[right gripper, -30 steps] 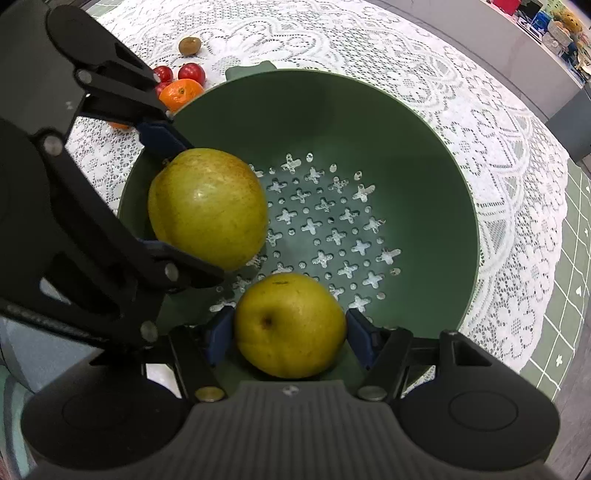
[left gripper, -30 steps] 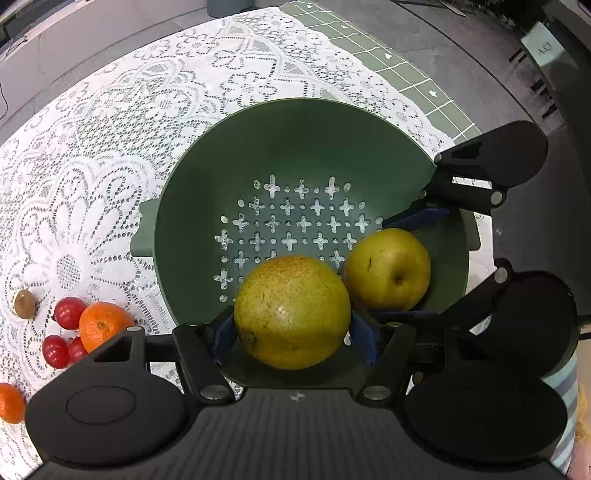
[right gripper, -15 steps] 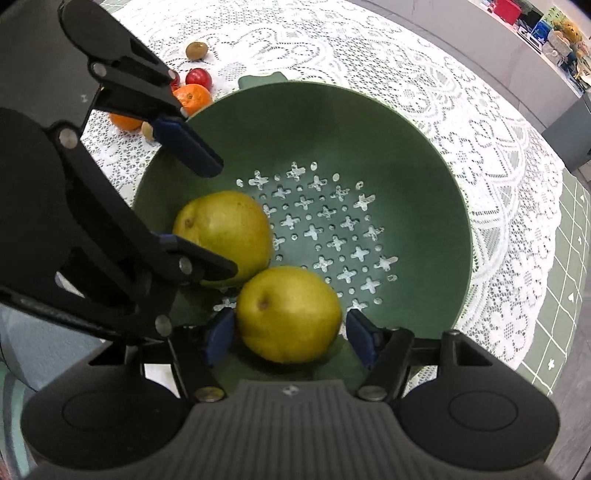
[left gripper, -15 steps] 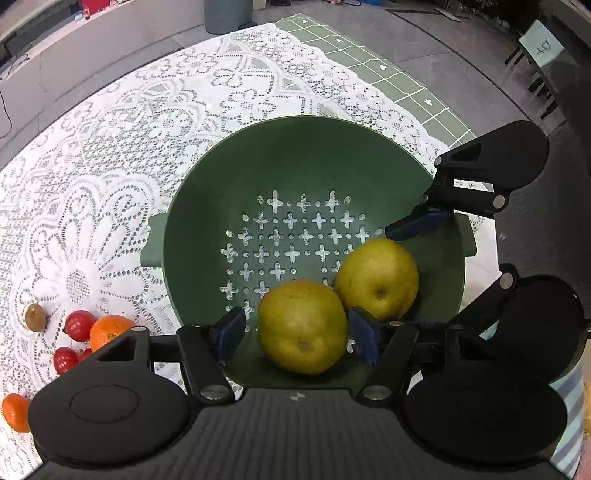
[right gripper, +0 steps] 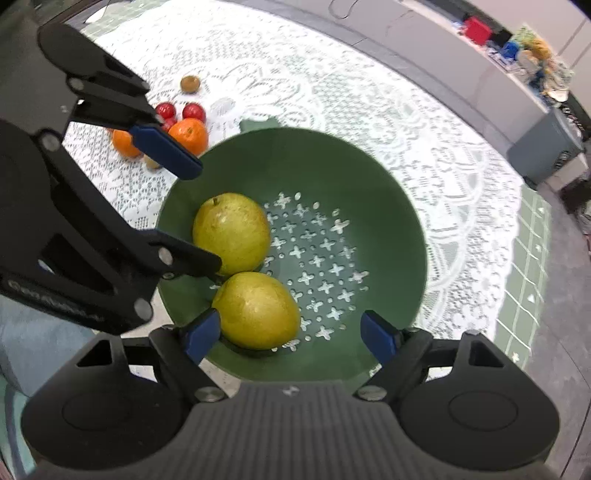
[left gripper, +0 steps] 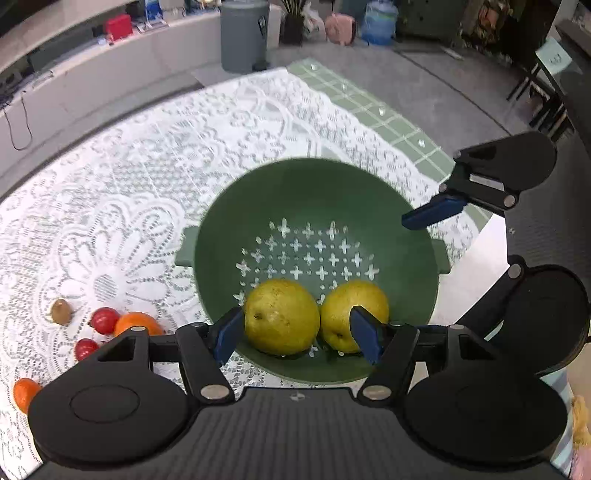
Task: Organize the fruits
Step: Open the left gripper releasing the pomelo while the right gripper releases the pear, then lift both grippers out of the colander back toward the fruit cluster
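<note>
A green colander (left gripper: 369, 206) stands on the lace tablecloth with two yellow-green pears side by side on its floor. My left gripper (left gripper: 295, 336) hovers open above the left pear (left gripper: 282, 321), with its pads clear of the fruit. My right gripper (right gripper: 291, 338) hangs over the other pear (right gripper: 256, 310). Its jaws are opening, and the pear lies loose below them, nearer the left pad. Each gripper shows at the edge of the other's view. Loose fruit lies left of the colander: an orange (left gripper: 136, 323), small red fruits (left gripper: 105, 320) and a kiwi (left gripper: 61, 311).
Another orange (left gripper: 24, 393) sits near the table's front left. A green checked cloth (left gripper: 373, 110) covers the far corner past the lace (left gripper: 147, 166). Beyond the table edge are a grey bin (left gripper: 242, 35) and a counter. A person's clothing (right gripper: 29, 350) is close on the left.
The pear in my left gripper dropped to the colander floor beside the other. Both grippers rose and tilted back from the colander. The right jaws spread wider.
</note>
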Action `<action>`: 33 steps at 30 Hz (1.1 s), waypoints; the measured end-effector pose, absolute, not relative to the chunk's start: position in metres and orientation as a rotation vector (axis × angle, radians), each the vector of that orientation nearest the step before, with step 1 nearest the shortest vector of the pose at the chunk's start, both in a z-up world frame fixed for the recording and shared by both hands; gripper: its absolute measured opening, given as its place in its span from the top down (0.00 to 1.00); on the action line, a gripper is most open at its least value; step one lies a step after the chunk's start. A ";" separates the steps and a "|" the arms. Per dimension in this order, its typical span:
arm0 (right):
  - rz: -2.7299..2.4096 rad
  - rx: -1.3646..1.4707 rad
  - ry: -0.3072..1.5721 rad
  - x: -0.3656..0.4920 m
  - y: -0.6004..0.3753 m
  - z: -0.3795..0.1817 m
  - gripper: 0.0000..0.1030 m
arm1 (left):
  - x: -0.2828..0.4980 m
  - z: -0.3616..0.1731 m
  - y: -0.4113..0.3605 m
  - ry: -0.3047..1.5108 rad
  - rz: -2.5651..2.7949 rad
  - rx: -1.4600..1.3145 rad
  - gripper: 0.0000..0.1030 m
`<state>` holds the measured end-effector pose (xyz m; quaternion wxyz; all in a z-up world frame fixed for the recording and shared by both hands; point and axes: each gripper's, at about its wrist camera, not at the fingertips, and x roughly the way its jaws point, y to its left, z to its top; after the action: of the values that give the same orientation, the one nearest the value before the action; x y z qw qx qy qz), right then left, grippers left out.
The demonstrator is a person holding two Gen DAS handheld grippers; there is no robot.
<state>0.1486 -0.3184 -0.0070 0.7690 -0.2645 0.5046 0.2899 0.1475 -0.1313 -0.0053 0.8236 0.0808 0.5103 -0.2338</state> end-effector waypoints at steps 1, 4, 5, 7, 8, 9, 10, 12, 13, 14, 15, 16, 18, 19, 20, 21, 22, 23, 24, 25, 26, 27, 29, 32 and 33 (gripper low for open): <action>0.620 -0.561 1.085 0.146 -0.319 -0.004 0.22 | 0.145 -0.001 -0.130 1.070 -0.495 0.168 0.26; 0.605 -0.512 1.053 0.135 -0.321 0.006 0.22 | 0.135 0.012 -0.122 1.021 -0.489 0.160 0.26; 0.595 -0.486 1.042 0.131 -0.321 0.009 0.22 | 0.132 0.016 -0.120 1.006 -0.484 0.156 0.26; 0.573 -0.418 1.026 0.125 -0.321 0.014 0.22 | 0.125 0.022 -0.113 0.980 -0.465 0.145 0.26; 0.568 -0.385 1.018 0.123 -0.320 0.015 0.22 | 0.121 0.025 -0.109 0.965 -0.456 0.136 0.26; 0.566 -0.348 1.008 0.119 -0.319 0.015 0.22 | 0.118 0.028 -0.105 0.955 -0.452 0.131 0.26; 0.565 -0.309 0.993 0.114 -0.317 0.017 0.22 | 0.114 0.030 -0.102 0.942 -0.447 0.128 0.25; 0.563 -0.257 0.961 0.105 -0.313 0.018 0.22 | 0.104 0.034 -0.094 0.913 -0.428 0.124 0.26; 0.560 -0.224 0.940 0.099 -0.310 0.019 0.22 | 0.099 0.035 -0.091 0.898 -0.420 0.122 0.26; 0.558 -0.188 0.921 0.094 -0.308 0.019 0.22 | 0.094 0.038 -0.086 0.880 -0.409 0.118 0.25; 0.556 -0.148 0.902 0.089 -0.306 0.019 0.22 | 0.089 0.039 -0.082 0.864 -0.401 0.114 0.25; 0.551 -0.113 0.882 0.083 -0.303 0.018 0.21 | 0.083 0.040 -0.077 0.847 -0.398 0.106 0.25; 0.529 -0.073 0.847 0.073 -0.296 0.016 0.21 | 0.075 0.041 -0.068 0.822 -0.387 0.090 0.25; 0.516 -0.052 0.831 0.067 -0.292 0.014 0.21 | 0.070 0.041 -0.063 0.811 -0.381 0.083 0.25; 0.508 -0.036 0.817 0.062 -0.288 0.012 0.21 | 0.066 0.041 -0.058 0.802 -0.372 0.076 0.25; 0.501 -0.027 0.805 0.058 -0.285 0.010 0.21 | 0.062 0.041 -0.054 0.795 -0.357 0.070 0.25; 0.483 -0.023 0.788 0.053 -0.280 0.008 0.21 | 0.059 0.041 -0.049 0.786 -0.342 0.063 0.25; 0.467 -0.025 0.773 0.048 -0.277 0.007 0.21 | 0.055 0.039 -0.043 0.776 -0.325 0.058 0.26; 0.453 -0.028 0.758 0.043 -0.272 0.005 0.21 | 0.051 0.038 -0.039 0.768 -0.312 0.056 0.25; 0.446 -0.022 0.750 0.040 -0.270 0.002 0.21 | 0.047 0.035 -0.035 0.759 -0.299 0.055 0.25; 0.437 -0.011 0.743 0.036 -0.269 -0.001 0.21 | 0.042 0.032 -0.029 0.751 -0.291 0.054 0.25; 0.432 -0.001 0.734 0.032 -0.268 -0.004 0.21 | 0.038 0.030 -0.024 0.749 -0.285 0.048 0.25; 0.418 0.009 0.719 0.025 -0.264 -0.009 0.21 | 0.030 0.024 -0.012 0.751 -0.272 0.018 0.25; 0.396 0.009 0.700 0.017 -0.258 -0.019 0.20 | 0.021 0.016 0.003 0.753 -0.248 -0.015 0.25; 0.389 0.006 0.696 0.015 -0.256 -0.023 0.18 | 0.020 0.013 0.008 0.756 -0.236 -0.020 0.25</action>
<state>0.0147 -0.2557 -0.0225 0.9216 0.0029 0.3389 0.1892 0.0196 0.0078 0.0129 0.9226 -0.0097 0.3680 -0.1152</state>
